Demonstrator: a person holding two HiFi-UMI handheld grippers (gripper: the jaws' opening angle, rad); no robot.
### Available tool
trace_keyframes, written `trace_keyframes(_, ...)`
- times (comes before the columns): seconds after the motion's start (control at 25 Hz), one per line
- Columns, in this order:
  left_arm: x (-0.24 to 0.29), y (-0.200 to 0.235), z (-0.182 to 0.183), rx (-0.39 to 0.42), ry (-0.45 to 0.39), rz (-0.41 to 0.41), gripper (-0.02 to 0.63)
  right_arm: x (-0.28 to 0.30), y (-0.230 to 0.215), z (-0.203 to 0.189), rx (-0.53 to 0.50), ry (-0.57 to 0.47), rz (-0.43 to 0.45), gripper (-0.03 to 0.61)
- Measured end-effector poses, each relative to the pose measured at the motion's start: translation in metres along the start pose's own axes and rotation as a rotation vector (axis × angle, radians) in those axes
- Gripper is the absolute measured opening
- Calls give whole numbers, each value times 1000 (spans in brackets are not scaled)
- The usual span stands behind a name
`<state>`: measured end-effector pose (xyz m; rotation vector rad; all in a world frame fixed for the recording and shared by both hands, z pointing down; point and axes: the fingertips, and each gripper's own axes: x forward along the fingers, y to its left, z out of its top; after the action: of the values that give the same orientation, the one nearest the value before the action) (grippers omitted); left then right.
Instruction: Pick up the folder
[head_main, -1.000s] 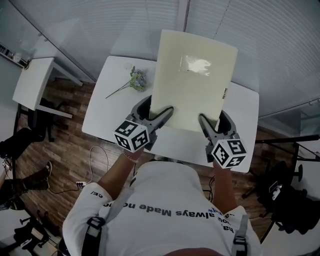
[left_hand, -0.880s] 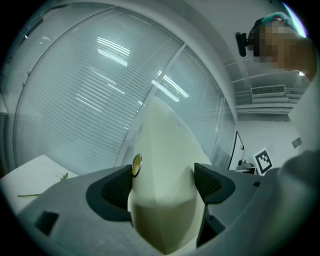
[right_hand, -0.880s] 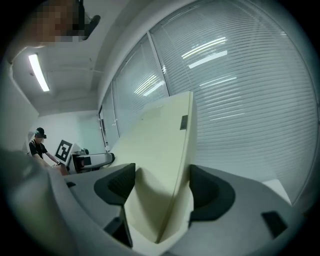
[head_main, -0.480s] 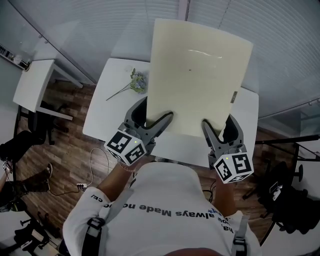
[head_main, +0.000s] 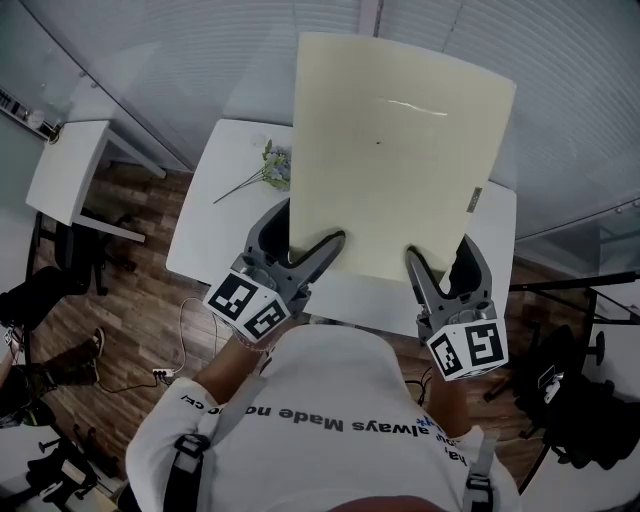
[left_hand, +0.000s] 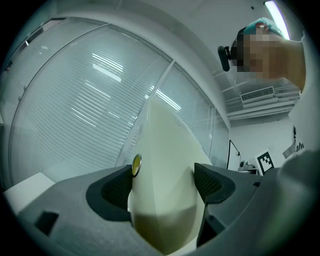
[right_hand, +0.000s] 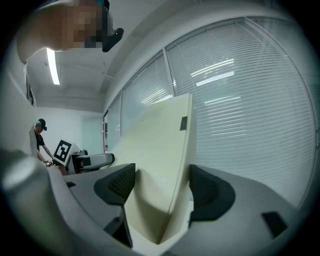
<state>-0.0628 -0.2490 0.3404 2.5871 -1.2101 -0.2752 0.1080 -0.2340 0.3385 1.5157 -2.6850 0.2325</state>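
A large cream folder (head_main: 395, 150) is held up off the white table (head_main: 215, 205), tilted toward the head camera. My left gripper (head_main: 305, 245) is shut on its near left edge, and my right gripper (head_main: 435, 265) is shut on its near right edge. In the left gripper view the folder (left_hand: 165, 160) rises between the two dark pads of the left gripper (left_hand: 164, 182), with a small brass stud at the left pad. In the right gripper view the folder (right_hand: 155, 150) stands pinched in the right gripper (right_hand: 162, 187), with its lower edge spread in a V.
A small flower sprig (head_main: 258, 172) lies on the table, partly behind the folder's left edge. A white side table (head_main: 65, 165) stands at the far left. Window blinds (head_main: 180, 60) run behind the table. Dark equipment (head_main: 575, 390) stands on the wooden floor at the right.
The folder has risen from the table and tipped up toward the camera, looking larger. Both grippers stayed shut on its near edge and moved slightly toward the person.
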Motion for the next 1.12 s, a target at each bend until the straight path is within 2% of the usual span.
trace_keyframes(0.48,-8,-7,17,37,-25,-5,364,-5,9,12,2,-31,1,327)
trace_keyframes(1.12,-7,-8,15,22,-22,0,364,-8,8,14,-8,-27,-1,327)
